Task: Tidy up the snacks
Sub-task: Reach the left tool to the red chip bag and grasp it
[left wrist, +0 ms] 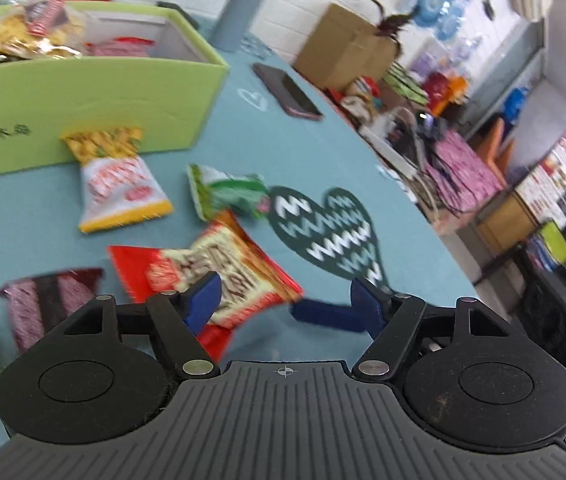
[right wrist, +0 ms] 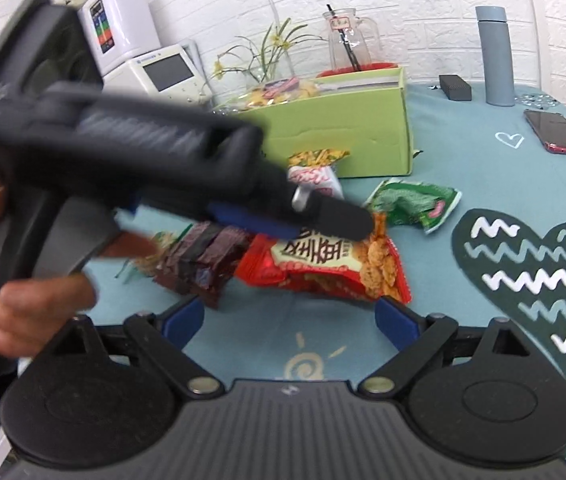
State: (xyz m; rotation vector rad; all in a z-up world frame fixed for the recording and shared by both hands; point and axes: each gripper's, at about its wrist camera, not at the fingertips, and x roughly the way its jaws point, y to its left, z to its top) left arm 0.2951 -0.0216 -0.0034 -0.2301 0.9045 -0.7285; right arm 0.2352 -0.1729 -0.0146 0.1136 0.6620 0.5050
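A red snack packet point(left wrist: 219, 272) lies on the teal tablecloth, its near end between the fingers of my left gripper point(left wrist: 285, 300). That gripper's jaws stand apart and only the left pad overlaps the packet; nothing is pinched. From the right wrist view, the left gripper point(right wrist: 335, 224) hovers low over the same red packet point(right wrist: 335, 268). My right gripper point(right wrist: 291, 318) is open and empty, just short of the packet's near edge. The green box point(left wrist: 95, 92) point(right wrist: 347, 120) behind holds several snack bags.
Loose on the cloth are a white and yellow packet point(left wrist: 119, 188), a green packet point(left wrist: 227, 192) and a dark maroon packet point(left wrist: 43, 300). A phone point(left wrist: 287, 90) and a grey bottle point(left wrist: 243, 4) stand further back. The table's edge curves along the right.
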